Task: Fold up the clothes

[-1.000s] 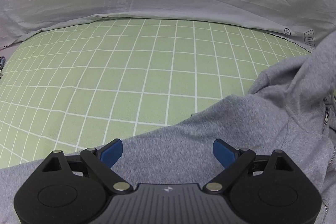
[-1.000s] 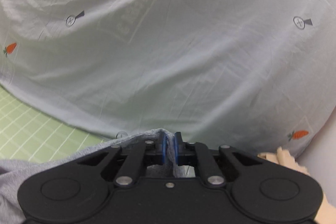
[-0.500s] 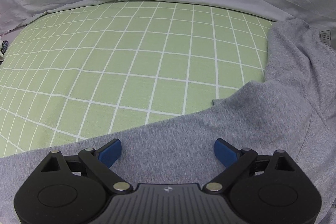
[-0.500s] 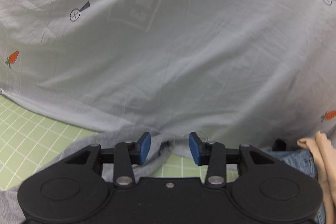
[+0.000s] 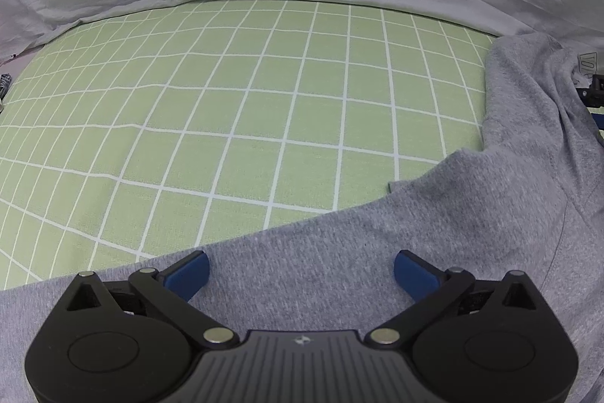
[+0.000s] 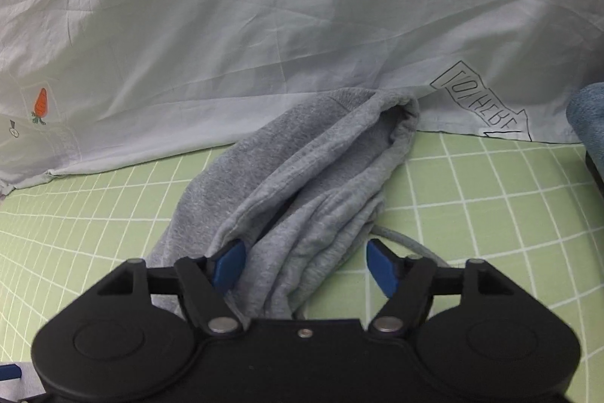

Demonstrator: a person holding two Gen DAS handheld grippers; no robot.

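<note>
The grey hoodie lies spread on the green checked sheet, its bunched hood running toward one o'clock. A release step, seemingly; next calls for regripping an edge. The right gripper, angled down, is opening astride the hood; the left gripper opens unladen over flat fabric.

Pale sheet is showing an outlined banner print at 3 o'clock, letters upside down, not reliably readable; other prints too faint.
</note>
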